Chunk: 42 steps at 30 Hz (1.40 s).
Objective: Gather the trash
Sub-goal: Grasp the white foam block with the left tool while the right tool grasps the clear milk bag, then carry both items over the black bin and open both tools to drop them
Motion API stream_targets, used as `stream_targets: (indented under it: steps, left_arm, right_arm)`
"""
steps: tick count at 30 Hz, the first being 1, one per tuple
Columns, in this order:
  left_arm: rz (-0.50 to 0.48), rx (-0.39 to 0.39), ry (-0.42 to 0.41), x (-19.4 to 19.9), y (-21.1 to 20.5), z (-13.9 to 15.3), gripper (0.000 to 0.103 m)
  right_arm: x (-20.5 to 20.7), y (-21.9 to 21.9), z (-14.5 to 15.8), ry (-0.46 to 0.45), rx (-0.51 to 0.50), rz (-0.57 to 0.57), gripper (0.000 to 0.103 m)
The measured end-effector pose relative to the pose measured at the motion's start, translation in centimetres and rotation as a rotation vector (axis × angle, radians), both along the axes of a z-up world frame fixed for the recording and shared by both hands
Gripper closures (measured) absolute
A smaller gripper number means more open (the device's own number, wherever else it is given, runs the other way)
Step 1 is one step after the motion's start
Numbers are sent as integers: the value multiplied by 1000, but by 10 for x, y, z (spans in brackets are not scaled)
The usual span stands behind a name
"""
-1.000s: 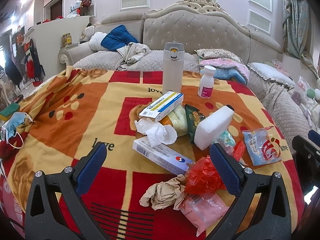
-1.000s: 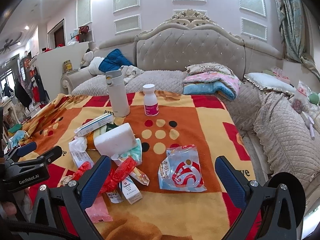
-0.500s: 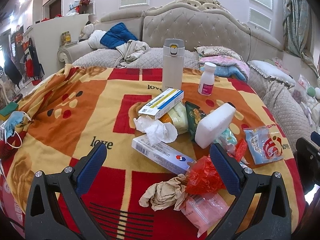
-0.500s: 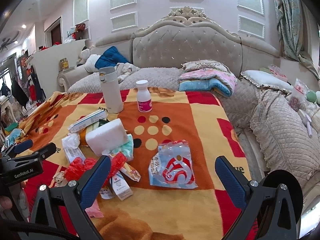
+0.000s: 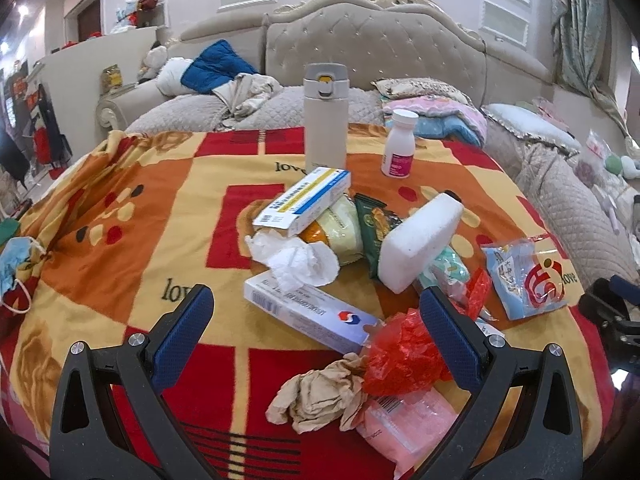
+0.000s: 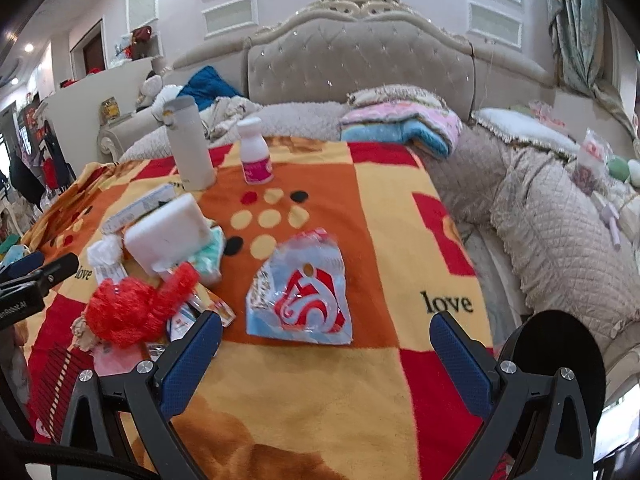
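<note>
Trash (image 5: 400, 356) lies piled on the blanket (image 5: 120, 240); left gripper (image 5: 316, 312) and right gripper (image 6: 326, 330) both gape, holding nothing.

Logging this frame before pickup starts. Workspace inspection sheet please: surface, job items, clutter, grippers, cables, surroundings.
Surface: patterned blanket, lying flat.
Job's things: white tissue, brown crumpled paper, red plastic bag, blue-and-red wrapper, all loose.
Clutter: two medicine boxes, white sponge block, thermos and pill bottle upright.
Grippers: left gripper and right gripper open, empty.
Cables: nothing seen.
Surroundings: tufted headboard, folded bedding.
</note>
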<state>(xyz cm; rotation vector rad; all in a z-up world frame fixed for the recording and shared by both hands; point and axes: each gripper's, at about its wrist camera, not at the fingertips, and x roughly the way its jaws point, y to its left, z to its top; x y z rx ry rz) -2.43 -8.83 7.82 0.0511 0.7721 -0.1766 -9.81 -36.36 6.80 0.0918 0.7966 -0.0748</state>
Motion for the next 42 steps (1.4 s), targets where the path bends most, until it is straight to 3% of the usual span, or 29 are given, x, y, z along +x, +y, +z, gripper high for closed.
stream_targets:
  steps: [10,20,21,22,23,24,25,26,27,30,37,42]
  left_arm:
    - [-113,35,47,35,-31,-4,1]
    - [-228,119,103,77,-77,-19,1]
    - [-239,121,112,79,-80,-21,6]
    - [-252,122,122,81,-82,-23,21]
    - [-271,125,147,84,-86,-27,31]
    - [-277,123,165,86,-87,-29,51]
    - [-282,113,187,88,-88,-32,59]
    - [-282,104,198,89,-88,-33,59]
    - [-278,102,193,89,-89,-31,61]
    - [-268,89,159,83,-84,-18,67]
    - [-302,18,112,64,-87,19,67]
    - [-359,-22,102,45,-110,34,67]
  right_arm:
    - [42,2,-30,103,83,60,0]
    - [79,7,-58,193,60,85,0]
    - [79,6,-59,191,64,87,0]
    - [80,6,-61,189,69,90,1]
    - [81,5,-63,191,71,93,6]
    - [82,5,-64,193,71,96,17]
    - [83,4,-68,199,74,99,22]
    - [82,3,-68,198,82,103,24]
    - [79,1,-67,180,98,104,33]
    - [70,-4,-54,124,133,109,39]
    - [46,-25,-14,17,192,102,40]
    - [24,-46,8,-26,171,66,40]
